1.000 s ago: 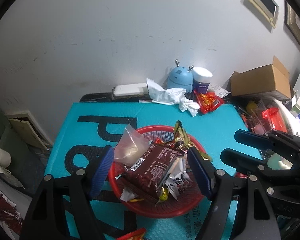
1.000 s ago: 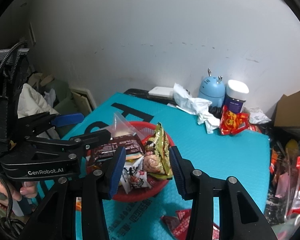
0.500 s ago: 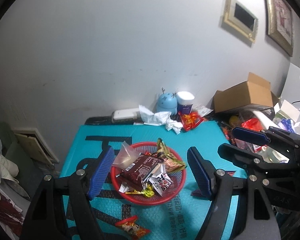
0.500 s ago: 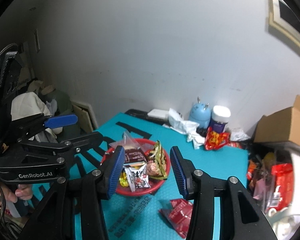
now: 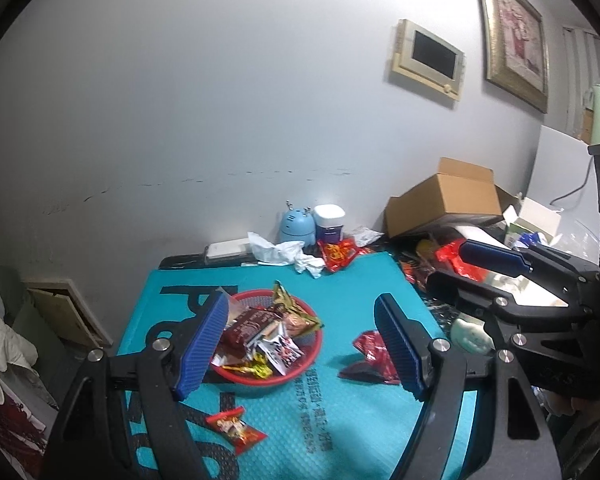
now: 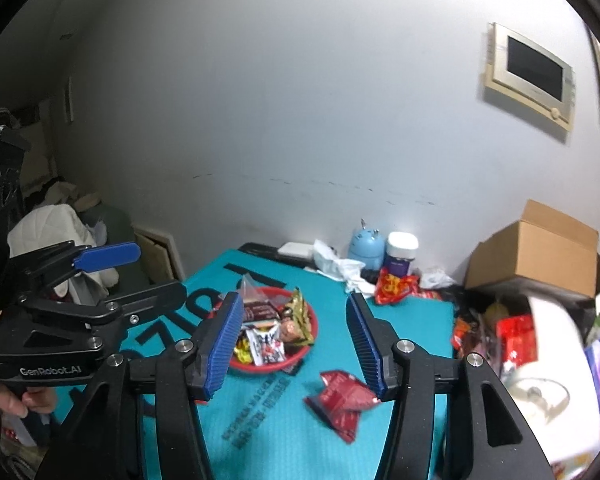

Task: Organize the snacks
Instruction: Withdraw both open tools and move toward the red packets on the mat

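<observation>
A red basket (image 5: 300, 378) (image 6: 304, 354) heaped with snack packets stands on the teal mat (image 5: 352, 304) (image 6: 412, 320). A dark red packet (image 5: 374, 354) (image 6: 342, 400) lies on the mat to the basket's right. A small red candy packet (image 5: 236, 428) lies in front of the basket. My left gripper (image 5: 300, 350) hangs open well above and short of the basket, nothing between its blue pads. My right gripper (image 6: 296, 344) is high above the mat too; its jaws are opening and hold nothing. Each gripper shows at the edge of the other's view.
Against the back wall stand a blue gadget (image 5: 297, 226), a white-lidded jar (image 5: 329, 222), crumpled tissue (image 5: 288, 254) and a red-yellow bag (image 5: 338, 254). A cardboard box (image 5: 444, 200) and cluttered packets crowd the right. White bedding (image 6: 60, 232) lies left of the table.
Both grippers have pulled up and back from the basket, which now looks smaller and farther. The right gripper's jaws have spread wider. Loose packets on the mat have come into view.
</observation>
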{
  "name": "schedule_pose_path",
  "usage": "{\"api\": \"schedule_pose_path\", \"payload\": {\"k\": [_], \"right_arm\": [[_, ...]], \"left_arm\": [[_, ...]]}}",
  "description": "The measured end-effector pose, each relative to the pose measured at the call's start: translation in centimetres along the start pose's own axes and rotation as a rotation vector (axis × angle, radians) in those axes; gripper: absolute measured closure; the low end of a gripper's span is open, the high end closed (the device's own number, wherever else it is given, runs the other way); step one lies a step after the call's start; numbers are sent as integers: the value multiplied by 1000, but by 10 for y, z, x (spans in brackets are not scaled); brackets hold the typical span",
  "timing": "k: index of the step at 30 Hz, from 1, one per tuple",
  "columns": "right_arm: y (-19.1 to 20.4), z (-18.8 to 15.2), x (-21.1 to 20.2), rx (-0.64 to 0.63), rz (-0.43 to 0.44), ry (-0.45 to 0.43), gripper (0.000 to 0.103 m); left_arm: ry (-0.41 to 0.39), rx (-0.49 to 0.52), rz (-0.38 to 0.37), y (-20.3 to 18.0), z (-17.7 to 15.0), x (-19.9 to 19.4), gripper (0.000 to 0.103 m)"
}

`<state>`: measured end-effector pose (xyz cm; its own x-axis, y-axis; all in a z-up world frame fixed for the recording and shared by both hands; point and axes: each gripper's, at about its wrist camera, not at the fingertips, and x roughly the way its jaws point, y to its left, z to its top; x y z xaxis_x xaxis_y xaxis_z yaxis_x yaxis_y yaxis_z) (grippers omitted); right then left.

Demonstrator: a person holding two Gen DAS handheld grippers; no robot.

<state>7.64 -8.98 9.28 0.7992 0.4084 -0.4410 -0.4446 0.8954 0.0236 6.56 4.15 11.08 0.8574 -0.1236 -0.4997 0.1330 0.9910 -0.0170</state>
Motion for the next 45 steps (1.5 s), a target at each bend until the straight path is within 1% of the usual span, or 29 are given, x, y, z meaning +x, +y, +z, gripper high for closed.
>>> {"api": "schedule_pose_path", "payload": {"k": [3,8,11,16,26,30,32,35,37,39,45], "right_arm": [[-2,-9,-12,10,-22,-5,44],[-4,-24,-25,25,-51,6,41],[-5,-35,-28,38,-65,22,36],[-10,-55,-23,59,-82,58,35],[-22,-92,11,125,-54,162,35],[-25,-107,29,150,-51,209,31],[-27,-112,38,165,-53,226,31],[-31,-119,51,192,-47,247,26],[-35,-123,60,211,-44,259,25],[-37,-125,67,223,-47,266,22],[-38,-130,96,217,-65,298,20]], "left_arm": [[3,12,-22,-10,-7,-6,28],[25,14,-53,-21,-20,-8,28],[42,1,-68,-25,-29,-7,28],[59,-15,-58,-28,-44,-2,28],[150,-91,-48,-18,-75,31,28],[182,-115,-42,-16,-88,45,28],[194,-134,-31,-12,-94,52,28],[212,-162,-15,-6,-101,62,28],[229,-183,6,0,-106,71,28],[242,-197,20,5,-110,78,28],[276,-241,71,25,-121,101,28]]}}
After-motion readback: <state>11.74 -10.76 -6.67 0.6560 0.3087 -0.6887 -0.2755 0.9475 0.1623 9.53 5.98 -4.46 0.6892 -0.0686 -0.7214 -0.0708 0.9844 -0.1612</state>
